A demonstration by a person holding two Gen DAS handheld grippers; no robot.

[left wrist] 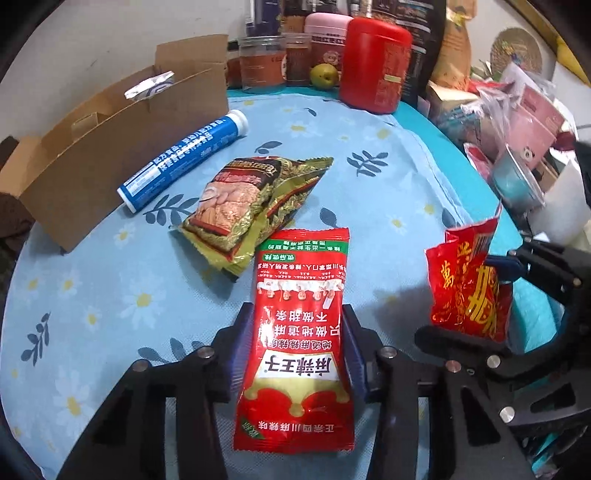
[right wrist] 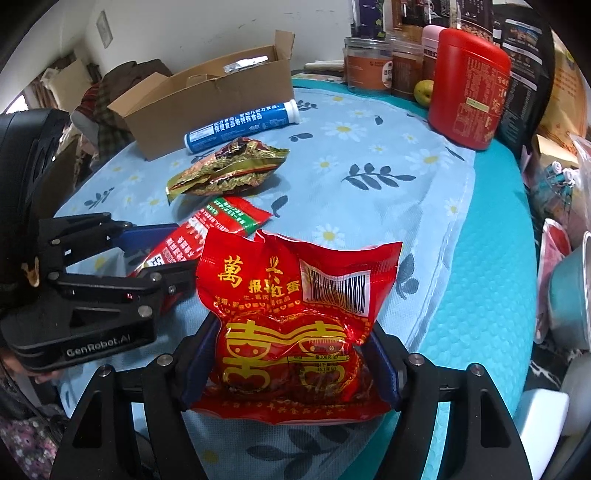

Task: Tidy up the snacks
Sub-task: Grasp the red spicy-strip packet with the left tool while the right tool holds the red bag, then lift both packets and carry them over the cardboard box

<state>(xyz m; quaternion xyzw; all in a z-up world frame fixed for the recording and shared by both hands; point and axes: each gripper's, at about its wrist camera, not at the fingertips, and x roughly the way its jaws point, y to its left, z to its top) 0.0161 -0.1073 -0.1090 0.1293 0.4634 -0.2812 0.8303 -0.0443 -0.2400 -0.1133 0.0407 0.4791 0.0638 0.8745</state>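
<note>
Holding one snack in each gripper: my left gripper (left wrist: 295, 354) squeezes the long red packet (left wrist: 295, 343), my right gripper (right wrist: 291, 354) squeezes the red egg bag (right wrist: 295, 314), both over the table's near edge. One silver pack (left wrist: 149, 85) sits in the box (left wrist: 96, 158) at the far left corner; the gold bag (left wrist: 243, 206) and blue tube (left wrist: 181, 158) wait beside it.

A pale wall (right wrist: 177, 33) runs behind everything, off-white and faintly scuffed, with a small light rectangular plate (right wrist: 103, 28) fixed high on it. The surface (left wrist: 424, 122) is round and covered in teal, with a light blue cloth (right wrist: 369, 155) printed with white daisies and dark leaf sprigs laid over most of it — the teal shows as a crescent along the right edge. At far left in the right wrist view a heap of brown and plaid fabric (right wrist: 110, 96) sits beyond the rim. Lighting is even and indoor — shadows on the cloth are soft.
</note>
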